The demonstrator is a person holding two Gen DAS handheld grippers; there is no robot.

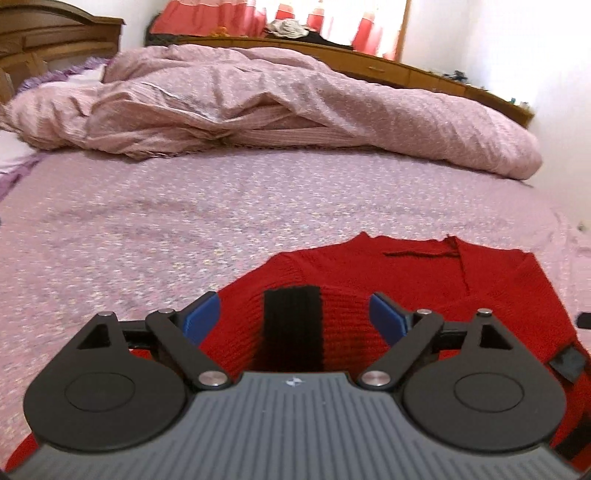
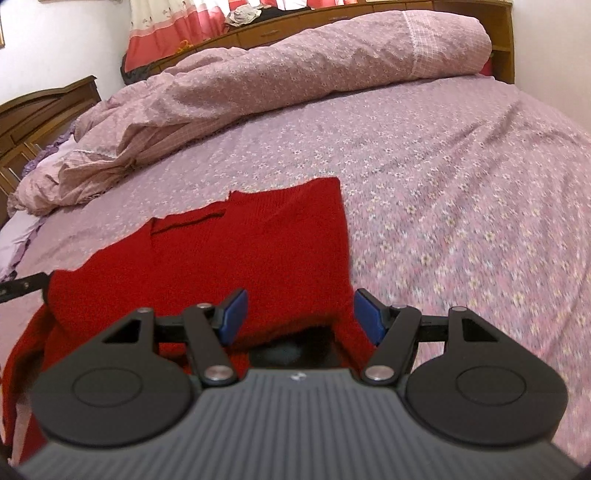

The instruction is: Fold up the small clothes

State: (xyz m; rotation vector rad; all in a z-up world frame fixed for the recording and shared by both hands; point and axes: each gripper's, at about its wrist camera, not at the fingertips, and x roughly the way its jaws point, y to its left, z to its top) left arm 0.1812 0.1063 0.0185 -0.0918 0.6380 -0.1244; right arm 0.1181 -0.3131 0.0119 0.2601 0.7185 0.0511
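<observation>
Left wrist view: left gripper (image 1: 293, 314) low over a red knit sweater (image 1: 406, 280), blue pads (image 1: 201, 317) spread wide apart, nothing pinched between them. Between the pads, a raised hump of red knit with a broad black band (image 1: 291, 328) running down its middle; cloth apart from both pads as far as can be told. Sweater spread flat on a bedsheet (image 1: 184, 221) of pinkish-lilac with a small flower print, taking up the near right part of the bed. A V-shaped seam or neckline visible near the sweater's far edge. Across the far side of the bed, a rumpled quilt (image 1: 295, 99) of the same pinkish print. Behind that, a wooden headboard (image 1: 406, 70) with drawers, and red-and-white curtains (image 1: 295, 14) at a bright window.

Right wrist view: right gripper (image 2: 299, 314) over the near right edge of the same sweater (image 2: 258, 240), blue pads (image 2: 234, 314) parted, not clamped. A folded lip of red cloth and a dark patch (image 2: 295, 347) low between the fingers; touching or just clear of the right pad, cannot tell. Sweater lying folded over on itself, its straight right edge running away across the sheet (image 2: 443, 184). At far left, a black part of the other gripper (image 2: 22, 288) just beside the sweater's left edge. Quilt (image 2: 295, 66) heaped along the far side, curtains (image 2: 166, 29) beyond.
</observation>
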